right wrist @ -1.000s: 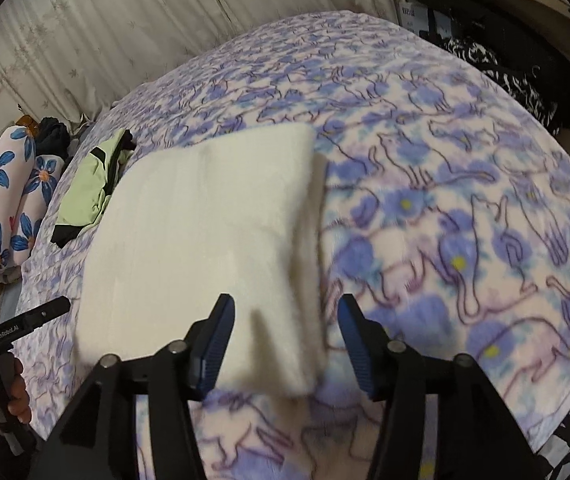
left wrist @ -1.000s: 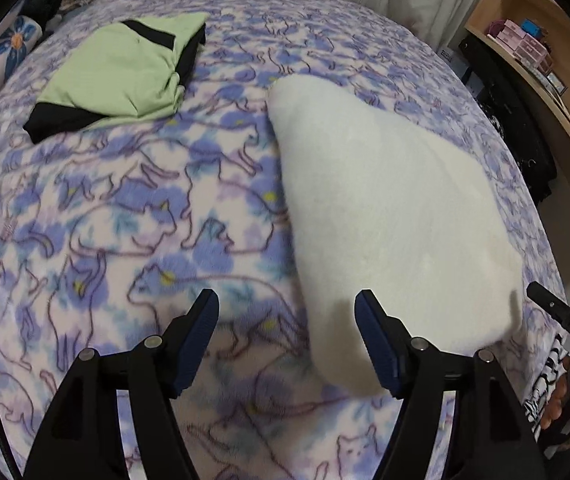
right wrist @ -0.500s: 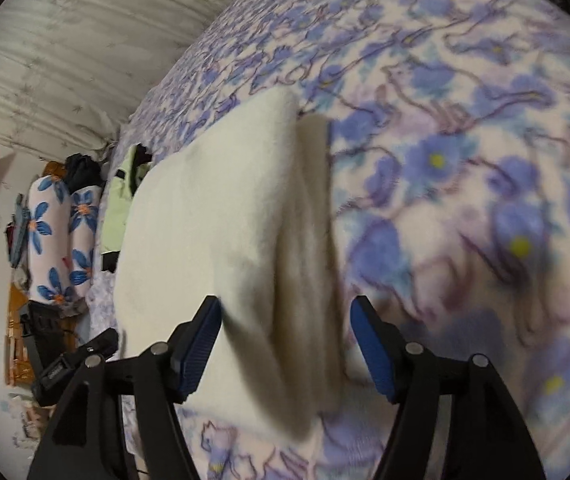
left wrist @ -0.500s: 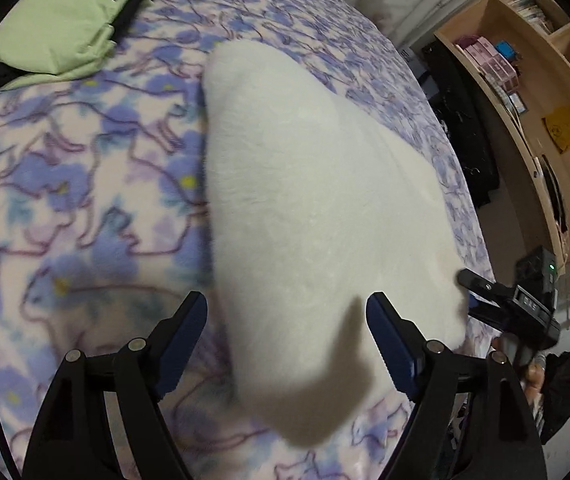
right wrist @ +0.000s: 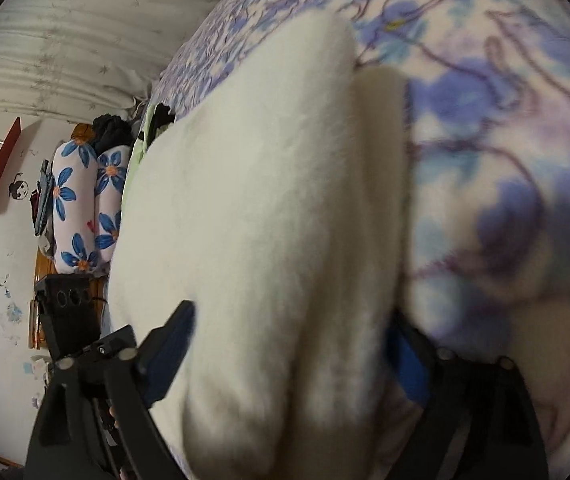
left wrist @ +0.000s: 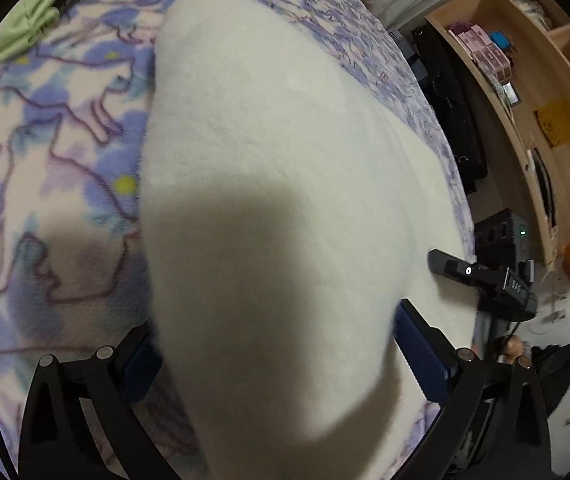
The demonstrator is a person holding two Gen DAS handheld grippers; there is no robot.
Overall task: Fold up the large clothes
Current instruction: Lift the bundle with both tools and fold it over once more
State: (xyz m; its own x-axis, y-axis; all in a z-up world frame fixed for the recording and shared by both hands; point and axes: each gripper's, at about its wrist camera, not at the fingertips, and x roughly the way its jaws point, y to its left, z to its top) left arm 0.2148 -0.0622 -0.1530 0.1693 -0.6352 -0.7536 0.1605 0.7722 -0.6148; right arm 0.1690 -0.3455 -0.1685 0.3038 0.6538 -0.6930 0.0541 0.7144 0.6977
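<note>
- You are bringing the left tool (left wrist: 277, 354) and right tool (right wrist: 291, 346) over the near corners of the folded white garment (left wrist: 285, 168), lying on the bed (left wrist: 57, 152).
- Both tools' jaws have just been opening wide, straddling the garment's edge and not yet pinching it.

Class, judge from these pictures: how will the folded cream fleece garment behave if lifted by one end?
The cream fleece garment probably droops: its thick layers look soft and rounded. Likely bulky but light. Its fuzzy pile should resist slipping.
</note>
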